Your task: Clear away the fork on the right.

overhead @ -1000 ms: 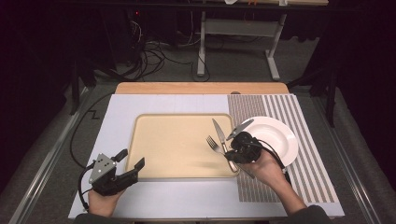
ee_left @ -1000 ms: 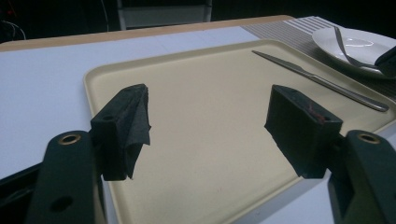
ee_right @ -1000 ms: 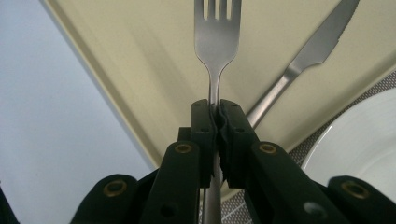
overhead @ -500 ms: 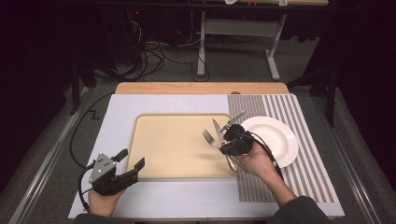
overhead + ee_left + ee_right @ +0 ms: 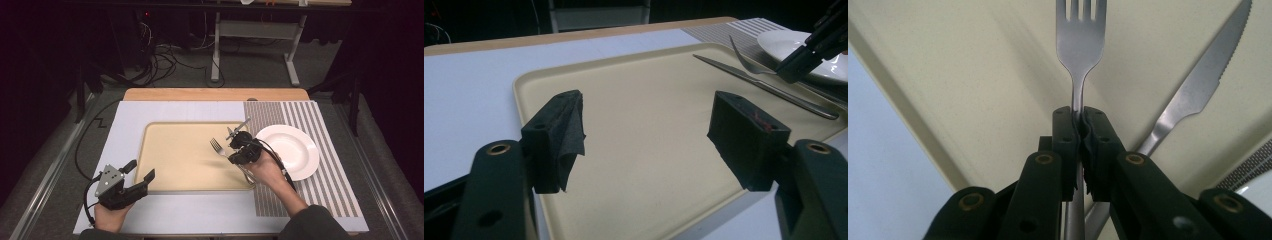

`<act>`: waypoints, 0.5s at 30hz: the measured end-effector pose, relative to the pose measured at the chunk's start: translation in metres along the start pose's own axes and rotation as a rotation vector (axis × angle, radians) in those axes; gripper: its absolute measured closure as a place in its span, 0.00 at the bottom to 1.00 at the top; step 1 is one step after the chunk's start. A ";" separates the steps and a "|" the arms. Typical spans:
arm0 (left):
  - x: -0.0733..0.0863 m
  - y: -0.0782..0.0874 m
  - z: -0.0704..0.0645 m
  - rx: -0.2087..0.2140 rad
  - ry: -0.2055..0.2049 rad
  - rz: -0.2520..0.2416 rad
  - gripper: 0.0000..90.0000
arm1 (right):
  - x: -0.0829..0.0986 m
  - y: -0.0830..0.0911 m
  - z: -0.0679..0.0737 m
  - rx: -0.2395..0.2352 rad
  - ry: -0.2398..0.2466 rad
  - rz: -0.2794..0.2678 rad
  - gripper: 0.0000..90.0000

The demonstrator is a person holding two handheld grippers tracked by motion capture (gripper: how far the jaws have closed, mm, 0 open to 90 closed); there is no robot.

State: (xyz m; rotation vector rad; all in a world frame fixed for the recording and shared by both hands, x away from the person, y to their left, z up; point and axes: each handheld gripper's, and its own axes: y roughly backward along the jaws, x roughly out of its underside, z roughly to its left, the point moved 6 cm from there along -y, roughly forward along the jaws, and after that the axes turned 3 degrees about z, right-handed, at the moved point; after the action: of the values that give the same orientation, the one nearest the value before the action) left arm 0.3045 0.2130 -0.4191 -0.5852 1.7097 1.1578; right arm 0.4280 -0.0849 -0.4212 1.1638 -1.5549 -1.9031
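A silver fork [image 5: 1080, 45] is clamped by its neck in my right gripper [image 5: 1077, 120], tines pointing away over the beige tray [image 5: 973, 75]. In the high view, the right gripper [image 5: 234, 152] sits at the tray's [image 5: 175, 160] right end with the fork [image 5: 217, 146] sticking out to the upper left. A serrated knife [image 5: 1198, 90] lies on the tray just right of the fork. My left gripper [image 5: 141, 171] rests open at the tray's front left corner. The left gripper view shows its jaws wide apart around nothing [image 5: 649, 125], with the knife [image 5: 764, 85] beyond.
A white plate [image 5: 295, 150] sits on a striped mat [image 5: 310, 190] right of the tray, close behind my right hand. A pale mat [image 5: 125, 120] lies under the tray. The wooden table edge [image 5: 215, 94] runs along the back.
My right gripper has moved left from the plate's edge over the tray, carrying the fork with it. The left gripper has stayed put.
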 end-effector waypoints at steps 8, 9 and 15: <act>0.000 0.000 0.000 0.001 -0.001 0.001 0.35 | -0.008 -0.010 0.004 -0.013 0.005 0.010 0.96; 0.000 0.000 0.000 0.002 -0.001 0.001 0.35 | -0.009 -0.011 0.005 -0.018 0.002 0.011 0.96; 0.000 0.000 0.000 0.003 -0.001 0.001 0.35 | -0.012 -0.018 0.008 -0.024 -0.001 0.017 0.96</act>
State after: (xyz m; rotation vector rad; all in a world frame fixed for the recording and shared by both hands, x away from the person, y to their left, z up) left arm 0.3044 0.2127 -0.4192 -0.5815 1.7105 1.1561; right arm 0.4318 -0.0657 -0.4337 1.1361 -1.5338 -1.9070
